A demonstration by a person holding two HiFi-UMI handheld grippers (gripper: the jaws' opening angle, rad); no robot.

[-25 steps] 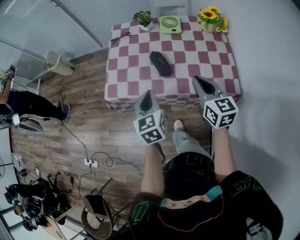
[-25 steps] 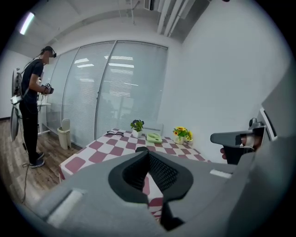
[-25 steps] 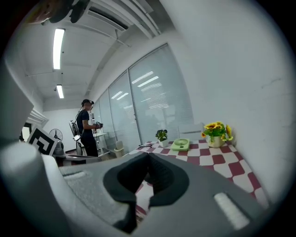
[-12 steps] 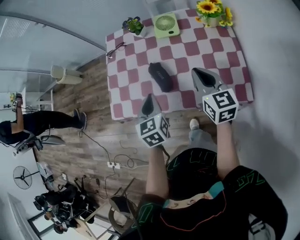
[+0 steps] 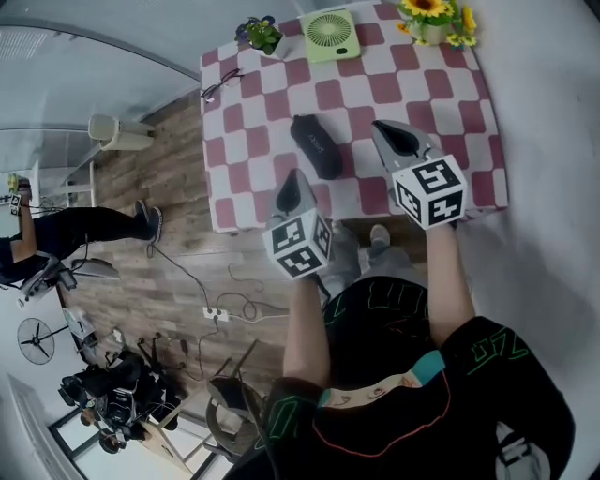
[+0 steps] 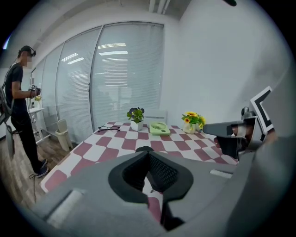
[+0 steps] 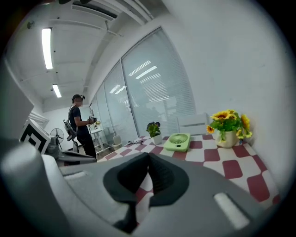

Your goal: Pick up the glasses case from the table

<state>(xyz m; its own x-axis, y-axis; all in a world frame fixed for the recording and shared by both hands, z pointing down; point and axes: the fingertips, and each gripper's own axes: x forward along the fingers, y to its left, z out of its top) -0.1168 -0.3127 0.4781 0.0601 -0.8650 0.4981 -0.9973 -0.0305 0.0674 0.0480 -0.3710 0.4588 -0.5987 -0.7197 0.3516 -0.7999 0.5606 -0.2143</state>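
Observation:
The black glasses case (image 5: 316,145) lies on the red-and-white checkered table (image 5: 441,103), near the middle of its front half. My left gripper (image 5: 293,178) hangs over the table's front edge, just short of the case and slightly left of it, with its jaws shut and empty. My right gripper (image 5: 382,129) is over the table to the right of the case, also shut on nothing. In the left gripper view the closed jaws (image 6: 148,154) hide nearly all of the case. The right gripper view shows its closed jaws (image 7: 149,155) above the cloth.
At the table's far edge stand a green fan (image 5: 331,35), a small potted plant (image 5: 260,34) and a sunflower pot (image 5: 433,17); eyeglasses (image 5: 220,82) lie at the far left corner. A person (image 5: 56,234) stands left, and cables with a power strip (image 5: 216,314) cross the floor.
Both grippers have moved forward from in front of the table to over its front part, closing in on the case from either side. The case has not moved.

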